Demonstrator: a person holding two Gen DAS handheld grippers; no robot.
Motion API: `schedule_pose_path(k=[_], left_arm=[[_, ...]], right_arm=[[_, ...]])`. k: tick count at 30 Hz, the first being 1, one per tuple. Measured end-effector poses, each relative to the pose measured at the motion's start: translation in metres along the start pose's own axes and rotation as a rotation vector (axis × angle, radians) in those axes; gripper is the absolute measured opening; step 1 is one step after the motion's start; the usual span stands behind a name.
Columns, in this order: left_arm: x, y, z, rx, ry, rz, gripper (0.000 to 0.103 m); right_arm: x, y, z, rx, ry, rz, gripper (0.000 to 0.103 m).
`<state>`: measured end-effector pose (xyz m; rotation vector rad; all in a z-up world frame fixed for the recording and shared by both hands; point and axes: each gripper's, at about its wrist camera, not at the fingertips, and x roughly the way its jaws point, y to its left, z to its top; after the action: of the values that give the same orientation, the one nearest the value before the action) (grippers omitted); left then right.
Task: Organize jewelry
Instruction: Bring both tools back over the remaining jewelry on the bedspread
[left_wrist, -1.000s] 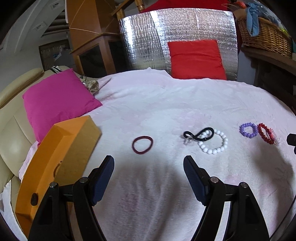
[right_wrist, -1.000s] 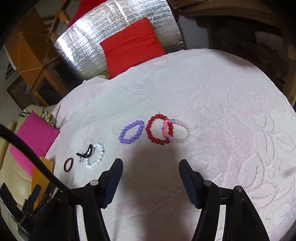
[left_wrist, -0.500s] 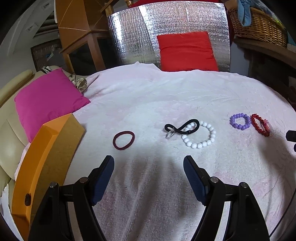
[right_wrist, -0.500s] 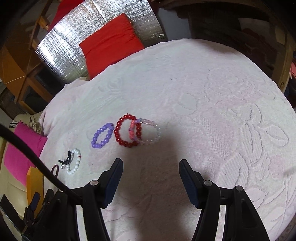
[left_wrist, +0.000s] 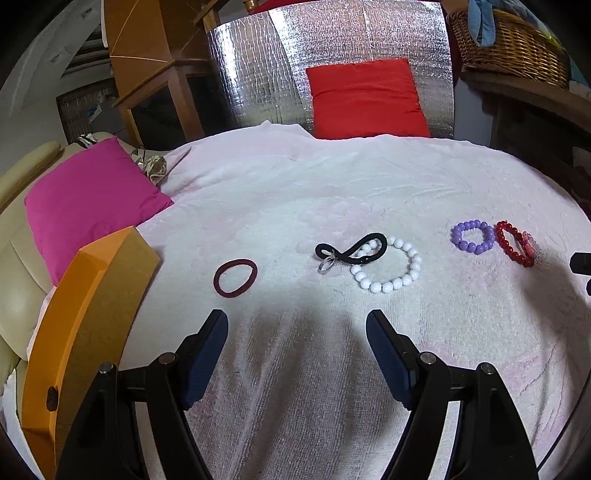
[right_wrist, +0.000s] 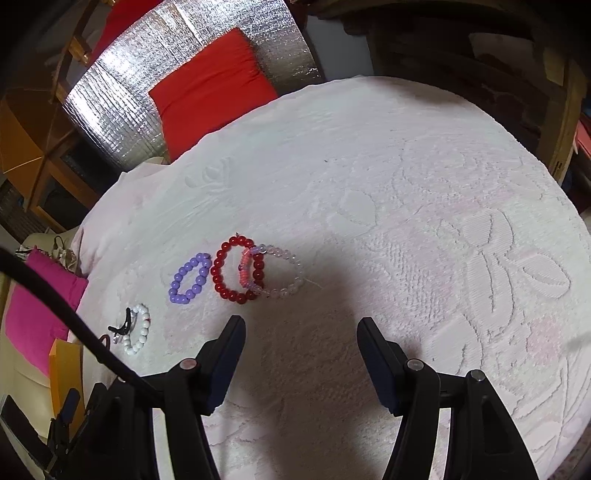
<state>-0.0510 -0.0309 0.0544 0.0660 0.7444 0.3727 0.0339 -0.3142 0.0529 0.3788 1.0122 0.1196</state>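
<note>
I am working over a round surface draped in a pale pink towel (left_wrist: 295, 206); whether a bed or a table lies beneath, I cannot tell. My left hand-held gripper (left_wrist: 295, 347) hovers above the cloth with its jaws spread wide, holding nothing. My right hand-held gripper (right_wrist: 301, 350) hovers likewise, wide open and empty.

By my judgement the sorting has hardly begun: every piece lies loose on the towel. In the left view, from left to right, I see a maroon hair tie (left_wrist: 235, 277) lying alone, then a black hair tie (left_wrist: 351, 250) twisted into a figure eight with a small silver ring (left_wrist: 326, 265) at its end, overlapping a white bead bracelet (left_wrist: 388, 266). Further right sits a purple bead bracelet (left_wrist: 472, 236), just beside a red bead bracelet (left_wrist: 514, 248). The right view shows a clear pink bead bracelet (right_wrist: 280, 271) overlapping the red one.

The one possible container is an orange box (left_wrist: 85, 325) at the towel's left edge. I see only its outside, so I cannot tell what it holds, if anything. All pieces remain to be gathered.
</note>
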Motion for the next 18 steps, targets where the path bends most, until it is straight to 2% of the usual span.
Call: schedule_pose_path(k=[6, 12, 18], left_arm=[[0.002, 0.0, -0.002, 0.005, 0.018, -0.014, 0.078], [0.009, 0.012, -0.004, -0.02, 0.071, -0.065, 0.078], [0.015, 0.029, -0.003, -0.024, 0.084, -0.107, 0.078]], right_arm=[[0.002, -0.008, 0.004, 0.012, 0.001, -0.017, 0.067], [0.012, -0.017, 0.01, 0.022, 0.012, -0.043, 0.067], [0.019, -0.014, 0.02, 0.034, 0.015, -0.011, 0.067]])
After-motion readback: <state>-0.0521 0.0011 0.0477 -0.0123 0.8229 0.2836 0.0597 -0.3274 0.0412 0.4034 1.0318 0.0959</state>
